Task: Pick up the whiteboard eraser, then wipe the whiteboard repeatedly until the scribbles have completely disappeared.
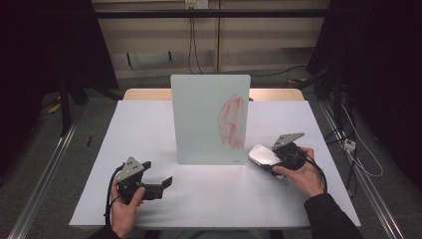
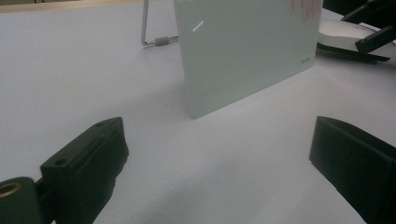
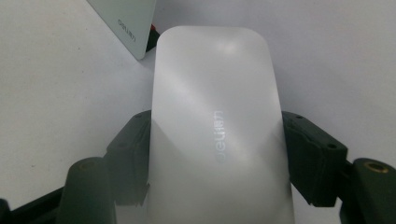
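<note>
Here the left gripper (image 1: 158, 183) rests on the white table (image 1: 99, 199) with its jaws wide apart, holding nothing. Mid-table stands the upright whiteboard (image 1: 204, 119), red scribbles (image 1: 233, 122) near its right edge. Just beside that board's lower right corner, the right gripper (image 1: 266, 158) is clamped on the white board eraser (image 1: 263, 154) by its long sides. The eraser's long axis runs along the jaws, its free end pointing toward the board. To wipe well, I'd lift it to the scribbles, press its felt face flat and stroke evenly.
</note>
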